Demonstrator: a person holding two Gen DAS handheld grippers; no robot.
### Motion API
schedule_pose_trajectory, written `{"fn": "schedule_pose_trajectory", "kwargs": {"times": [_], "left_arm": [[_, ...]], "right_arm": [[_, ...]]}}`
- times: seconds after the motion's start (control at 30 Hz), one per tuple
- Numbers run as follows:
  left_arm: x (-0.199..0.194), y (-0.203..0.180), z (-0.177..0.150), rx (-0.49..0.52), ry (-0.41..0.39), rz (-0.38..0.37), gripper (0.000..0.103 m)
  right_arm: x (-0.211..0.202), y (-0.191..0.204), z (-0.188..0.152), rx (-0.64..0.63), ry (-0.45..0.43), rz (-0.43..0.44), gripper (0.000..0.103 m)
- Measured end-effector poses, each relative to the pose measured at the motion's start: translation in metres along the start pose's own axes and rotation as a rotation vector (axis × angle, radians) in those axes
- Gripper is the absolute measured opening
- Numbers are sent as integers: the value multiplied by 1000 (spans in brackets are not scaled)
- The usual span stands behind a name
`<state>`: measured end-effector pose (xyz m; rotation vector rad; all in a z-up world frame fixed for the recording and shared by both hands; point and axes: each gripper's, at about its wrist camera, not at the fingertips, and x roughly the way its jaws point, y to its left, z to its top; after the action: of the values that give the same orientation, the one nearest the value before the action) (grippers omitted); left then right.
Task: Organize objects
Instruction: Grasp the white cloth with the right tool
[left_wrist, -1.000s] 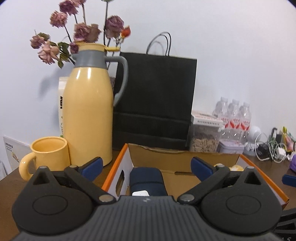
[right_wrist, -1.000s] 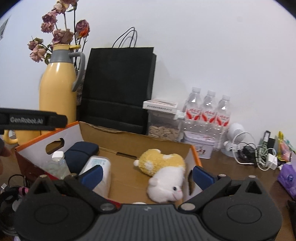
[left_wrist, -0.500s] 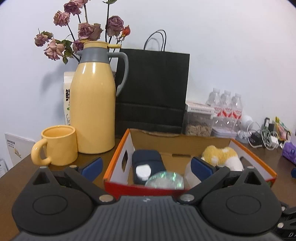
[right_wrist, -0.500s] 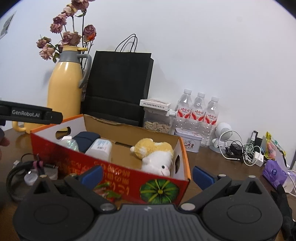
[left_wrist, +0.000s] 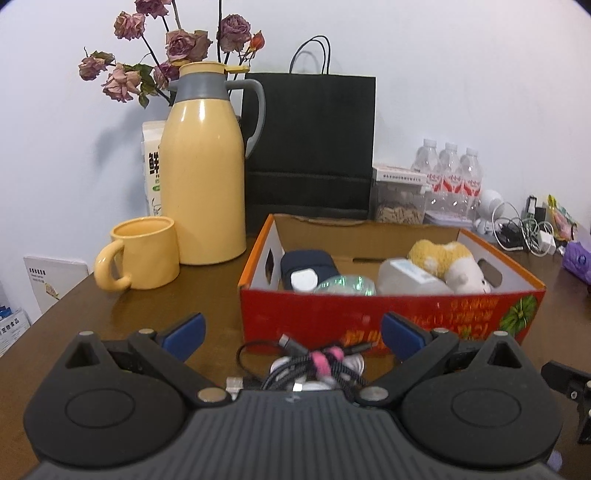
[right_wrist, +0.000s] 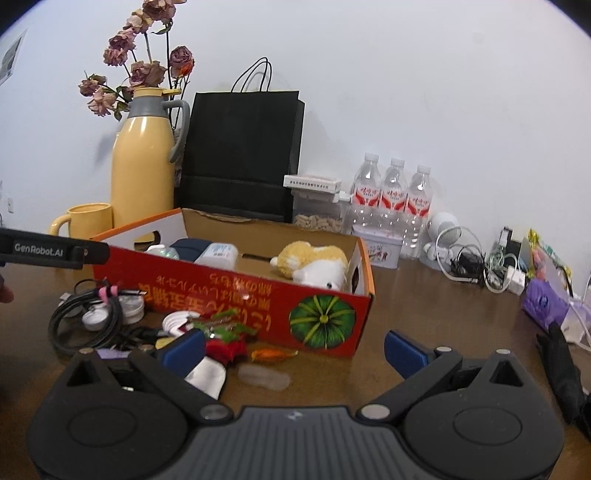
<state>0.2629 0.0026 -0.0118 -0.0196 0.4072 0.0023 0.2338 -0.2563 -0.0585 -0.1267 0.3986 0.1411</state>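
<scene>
Tools: my left tool (left_wrist: 291, 334) and right tool (right_wrist: 293, 347), both spread and empty, have backed off the filled box (left_wrist: 388, 314); cable bundle (left_wrist: 317, 363) on the tabletop (left_wrist: 155, 317) next.

Even, soft indoor light, fairly bright. Jug (left_wrist: 203, 166) shows vertical glare streak, casts faint shadow left on wall (left_wrist: 461, 74). Counter (left_wrist: 192, 295) carries dull sheen. Strong fisheye bending, dark corners. Slight blur on box (right_wrist: 229, 291) print; no harsh shadows.
</scene>
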Motion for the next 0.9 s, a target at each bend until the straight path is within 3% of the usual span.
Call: {"fn": "schedule_pose_trajectory", "kwargs": {"times": [0.43, 0.73, 0.9], "left_arm": [[-17, 14, -6, -7, 63, -7, 103], [-16, 20, -7, -15, 113, 13, 103], [-18, 20, -7, -12, 109, 12, 103]], "right_arm": [[3, 10, -11, 8, 93, 80, 103], [16, 31, -11, 95, 193, 206, 103], [29, 59, -13, 40, 277, 181, 103]]}}
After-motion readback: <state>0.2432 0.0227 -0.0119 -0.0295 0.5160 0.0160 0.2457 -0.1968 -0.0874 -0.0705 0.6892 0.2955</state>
